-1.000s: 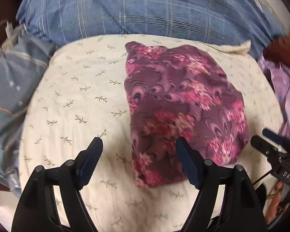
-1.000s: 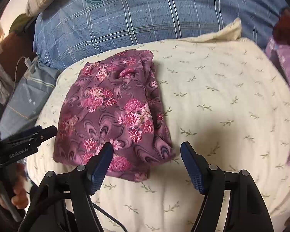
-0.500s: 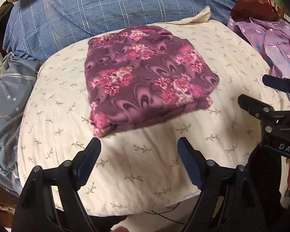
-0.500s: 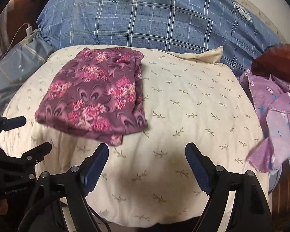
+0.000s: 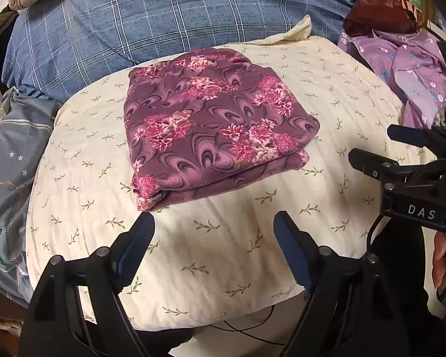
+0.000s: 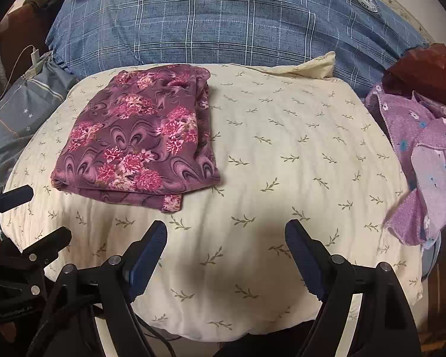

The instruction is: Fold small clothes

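Both claws withdrawn; folded floral garment [image 5: 214, 125] beyond left claw [image 5: 214, 238], untouched.

folded floral garment [image 6: 136, 145] on cream pillow [image 6: 282, 154]; right tongs [image 6: 226, 238] spread.

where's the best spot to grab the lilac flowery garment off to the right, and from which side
Probably the corner of the lilac garment hanging over the cream cushion. Bring the right hand-held gripper in from the cushion side: that flap lies loose and thin there, while the rest is bunched in a crumpled pile.
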Demonstrator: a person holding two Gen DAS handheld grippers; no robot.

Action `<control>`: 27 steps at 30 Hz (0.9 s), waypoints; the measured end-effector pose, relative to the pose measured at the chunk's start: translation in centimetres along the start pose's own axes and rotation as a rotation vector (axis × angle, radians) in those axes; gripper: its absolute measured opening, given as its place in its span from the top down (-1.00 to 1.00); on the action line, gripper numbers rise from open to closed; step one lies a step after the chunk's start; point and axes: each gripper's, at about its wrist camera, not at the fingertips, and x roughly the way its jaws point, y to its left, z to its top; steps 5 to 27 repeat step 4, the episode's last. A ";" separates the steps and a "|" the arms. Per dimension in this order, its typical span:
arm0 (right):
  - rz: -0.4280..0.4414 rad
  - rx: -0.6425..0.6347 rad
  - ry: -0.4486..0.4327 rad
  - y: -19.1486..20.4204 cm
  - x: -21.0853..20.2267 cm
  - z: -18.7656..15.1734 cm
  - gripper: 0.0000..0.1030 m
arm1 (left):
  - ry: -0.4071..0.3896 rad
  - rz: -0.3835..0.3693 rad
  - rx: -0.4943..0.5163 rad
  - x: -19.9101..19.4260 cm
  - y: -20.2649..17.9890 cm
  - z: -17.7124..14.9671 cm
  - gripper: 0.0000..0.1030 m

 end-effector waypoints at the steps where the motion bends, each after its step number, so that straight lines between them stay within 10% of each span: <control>1: -0.003 0.001 0.000 0.1 0.0 -0.1 -0.59 | -0.015 -0.003 -0.001 -0.2 0.1 0.0 -0.60; 27: -0.009 0.002 0.006 0.1 0.1 -0.3 -0.59 | -0.036 0.001 0.001 -0.5 0.0 -0.1 -0.63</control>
